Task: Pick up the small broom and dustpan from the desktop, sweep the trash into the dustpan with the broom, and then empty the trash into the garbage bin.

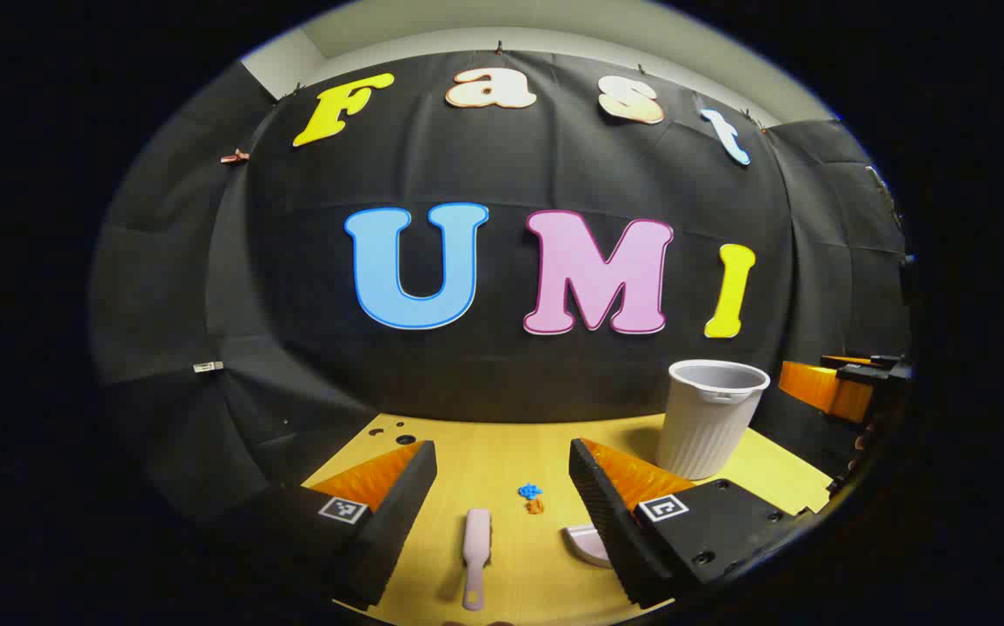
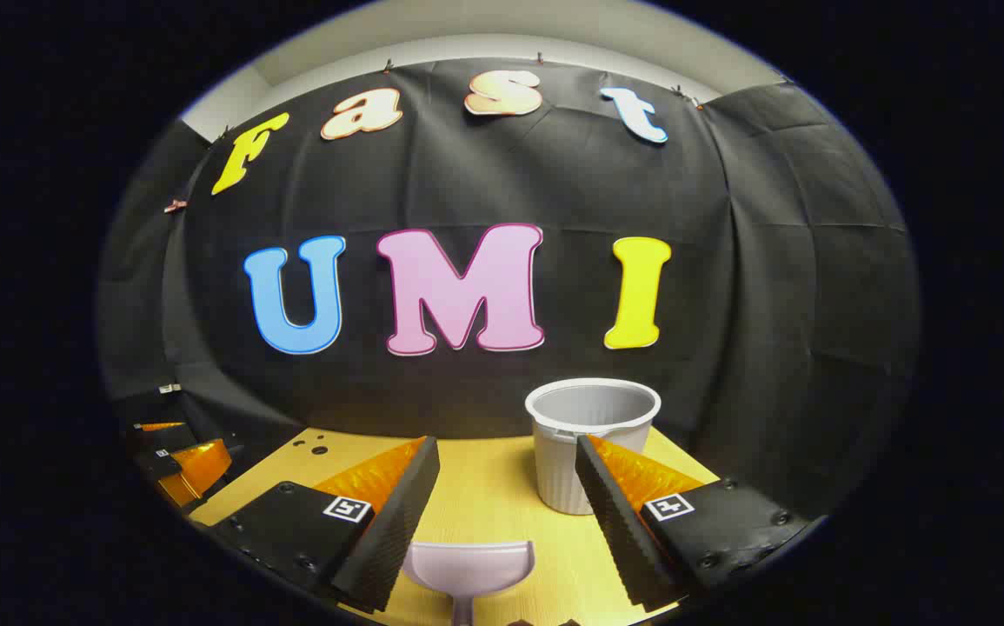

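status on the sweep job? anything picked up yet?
Nothing done yet. Broom and dustpan lie on the desktop, trash bits unswept. Left gripper is open over the broom, right gripper open over the dustpan. Left: grasp both, sweep, empty into the bin.

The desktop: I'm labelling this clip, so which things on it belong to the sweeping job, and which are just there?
Belong to the job:
small broom
dustpan
trash bits
garbage bin
left tongs, open
right tongs, open

Just there:
holes in the desktop
clips on the booth wall
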Demonstrator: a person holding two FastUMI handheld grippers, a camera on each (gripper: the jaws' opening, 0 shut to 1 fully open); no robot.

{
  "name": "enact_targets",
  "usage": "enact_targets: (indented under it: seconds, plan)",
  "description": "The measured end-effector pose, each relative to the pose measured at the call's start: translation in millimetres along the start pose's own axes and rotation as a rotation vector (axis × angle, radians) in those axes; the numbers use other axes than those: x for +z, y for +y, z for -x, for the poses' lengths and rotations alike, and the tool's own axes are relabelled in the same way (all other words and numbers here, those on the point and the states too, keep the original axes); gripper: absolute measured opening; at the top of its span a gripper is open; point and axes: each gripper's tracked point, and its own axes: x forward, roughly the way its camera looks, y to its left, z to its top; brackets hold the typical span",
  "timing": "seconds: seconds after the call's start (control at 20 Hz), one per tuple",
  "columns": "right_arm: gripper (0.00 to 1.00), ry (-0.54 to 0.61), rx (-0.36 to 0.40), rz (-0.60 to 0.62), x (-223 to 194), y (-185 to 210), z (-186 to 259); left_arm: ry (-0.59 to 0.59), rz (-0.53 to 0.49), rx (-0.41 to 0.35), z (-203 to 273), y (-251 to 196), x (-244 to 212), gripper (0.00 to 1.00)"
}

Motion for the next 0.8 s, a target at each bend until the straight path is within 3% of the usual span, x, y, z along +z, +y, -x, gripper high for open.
enact_targets:
  seconds: [0.15,0.6,0.8]
  plan:
    - [0.98,0.025,0.023,0.016,-13,10,-9,0.036,0.017,0.026,-6,12,-14,0.97]
    - [0.98,0.106,0.077,0.045,-34,24,-18,0.120,0.056,-0.003,-16,15,-42,0.98]
    - [0.98,0.144,0.105,0.020,-46,31,-19,0.146,0.021,0.009,-23,25,-52,0.98]
